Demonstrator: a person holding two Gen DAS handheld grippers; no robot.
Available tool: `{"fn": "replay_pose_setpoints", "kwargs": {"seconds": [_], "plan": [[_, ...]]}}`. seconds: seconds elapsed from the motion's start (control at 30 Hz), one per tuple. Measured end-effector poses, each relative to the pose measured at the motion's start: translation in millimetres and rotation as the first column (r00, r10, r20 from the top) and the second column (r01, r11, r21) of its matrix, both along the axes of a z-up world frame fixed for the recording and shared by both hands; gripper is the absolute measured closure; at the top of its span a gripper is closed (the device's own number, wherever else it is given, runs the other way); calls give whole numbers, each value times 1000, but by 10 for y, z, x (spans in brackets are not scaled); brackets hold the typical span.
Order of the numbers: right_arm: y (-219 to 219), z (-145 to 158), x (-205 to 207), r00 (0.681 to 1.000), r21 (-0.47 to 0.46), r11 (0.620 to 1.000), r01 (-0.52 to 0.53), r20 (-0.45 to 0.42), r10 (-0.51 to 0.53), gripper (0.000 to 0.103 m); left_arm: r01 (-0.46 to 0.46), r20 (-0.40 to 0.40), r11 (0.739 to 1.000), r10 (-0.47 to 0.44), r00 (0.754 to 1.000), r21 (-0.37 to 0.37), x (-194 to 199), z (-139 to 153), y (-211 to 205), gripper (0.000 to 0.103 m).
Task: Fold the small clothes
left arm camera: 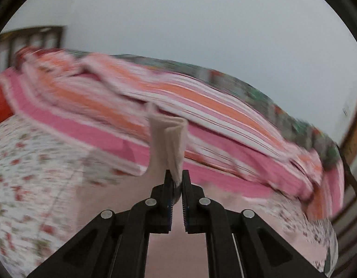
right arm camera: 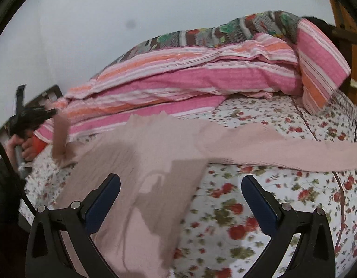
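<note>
Left wrist view: your left tool [left arm camera: 177, 176] is clamped on a bunched end of the pale pink garment [left arm camera: 166, 139], which rises from the pads; the rest trails down and back to the bed [left arm camera: 27, 162]. The striped quilt [left arm camera: 201, 106] lies beyond.

Right wrist view: your right tool [right arm camera: 180, 199] stands wide apart, gripping nothing. The garment [right arm camera: 155, 153] spreads on the bed [right arm camera: 282, 185] under and ahead of it, its long axis running left to right, one long strip reaching far right. The lifted end hangs at far left by your left tool [right arm camera: 37, 113], so the right tool is nearer the free strip.
</note>
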State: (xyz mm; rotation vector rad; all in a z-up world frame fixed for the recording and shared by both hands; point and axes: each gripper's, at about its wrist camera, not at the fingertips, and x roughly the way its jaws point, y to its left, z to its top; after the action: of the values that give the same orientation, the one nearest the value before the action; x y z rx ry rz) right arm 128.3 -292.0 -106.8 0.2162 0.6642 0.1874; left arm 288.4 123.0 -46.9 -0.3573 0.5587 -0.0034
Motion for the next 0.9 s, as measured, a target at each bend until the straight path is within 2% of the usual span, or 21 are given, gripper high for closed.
{"fn": "replay_pose_setpoints", "kwargs": {"seconds": [0.1,0.2,0.3,0.33,0.4,0.47,0.5,0.57,0.6,0.63,0.67,0.73,0.83,0.9], "plan": [[-244,-73,-29,1000,30,999,22,-17,-21,1,119,-22,993,-119,993,4,150,-37,-757,96],[-507,-158,-44,998,48,997,57,-44,-55,1,216,-61,976,-216,975,7,233,-225,-1517,96],[-730,-260,-43,995,47,995,83,-64,-80,1,314,-145,949,-306,941,33,261,-586,-2267,96],[-787,-294,-40,994,47,995,93,-70,-89,1,330,-165,943,-319,933,38,258,-667,-2400,96],[-875,-361,-49,992,55,993,101,-76,-97,1,381,-236,924,-366,900,20,243,-954,-2672,91],[-942,-462,-41,991,53,992,114,-81,-110,1,398,-282,917,-391,876,-35,261,-1130,-2678,80],[-957,-530,-31,989,41,992,119,-88,-115,1,382,-299,922,-381,875,-59,245,-1190,-2646,73],[-972,-649,-10,986,21,991,130,-108,-127,1,321,-303,941,-339,890,-110,201,-1240,-2472,66],[-980,-703,0,984,16,991,133,-118,-130,1,309,-294,943,-333,896,-127,188,-1232,-2400,56],[-983,-746,5,984,15,991,132,-122,-129,1,298,-280,945,-326,903,-137,130,-1201,-2275,41],[-973,-762,-23,986,6,991,131,-108,-130,1,288,-268,949,-313,911,-130,103,-1165,-2182,36],[-919,-740,-69,989,-20,992,122,-79,-124,1,254,-219,961,-272,937,-105,6,-1046,-1965,36],[-842,-704,-72,994,-12,997,82,-74,-82,7,183,-193,981,-192,962,-59,13,-895,-1605,36],[-781,-682,-52,994,-28,997,75,-75,-77,18,123,-193,992,-124,973,-20,21,-847,-1384,36]]}}
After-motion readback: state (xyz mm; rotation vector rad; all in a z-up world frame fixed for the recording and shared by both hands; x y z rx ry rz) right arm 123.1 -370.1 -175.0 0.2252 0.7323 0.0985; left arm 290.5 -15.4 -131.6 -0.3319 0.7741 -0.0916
